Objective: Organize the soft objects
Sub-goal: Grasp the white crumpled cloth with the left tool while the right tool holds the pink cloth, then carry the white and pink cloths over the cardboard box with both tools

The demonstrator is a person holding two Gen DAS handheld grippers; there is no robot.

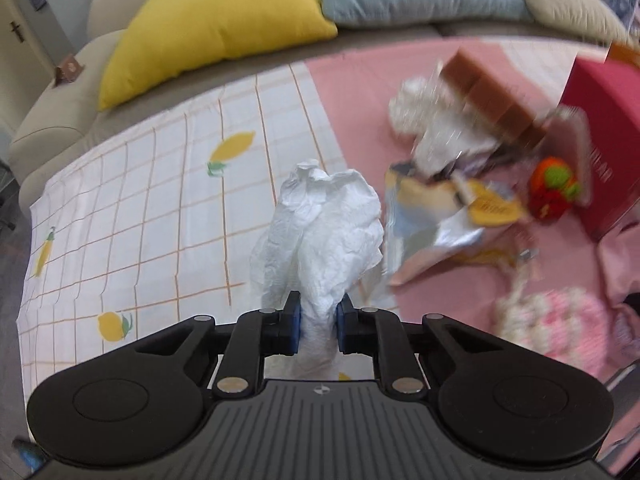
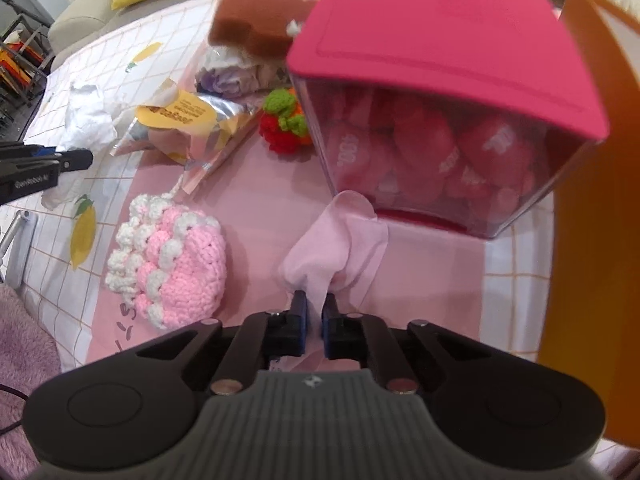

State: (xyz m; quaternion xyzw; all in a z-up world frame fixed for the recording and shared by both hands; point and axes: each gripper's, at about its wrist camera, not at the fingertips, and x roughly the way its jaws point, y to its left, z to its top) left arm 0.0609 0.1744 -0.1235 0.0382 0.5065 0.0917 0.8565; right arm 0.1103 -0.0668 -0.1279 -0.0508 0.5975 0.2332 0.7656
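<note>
Sofa cloth [image 1: 160,200] clutter blurred; left tongs [image 1: 318,322] pinching tissue [image 1: 320,236], right tongs [image 2: 315,318] pinching pink cloth [image 2: 340,252].

Pink box [image 2: 440,52], white tissue [image 1: 320,232] (yellow-lemon checked cloth [image 1: 140,208]).

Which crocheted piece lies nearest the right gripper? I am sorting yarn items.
The pink and white crocheted pouch, just left of the right gripper. The red, green and orange crocheted toy lies farther off, beside the pink-lidded box.

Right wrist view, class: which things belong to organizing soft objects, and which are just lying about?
Belong:
crumpled white tissue in left claw
pink cloth in right claw
pink-and-white crochet pouch
red-and-green crochet toy

Lying about:
foil snack packet
yellow cushion
</note>
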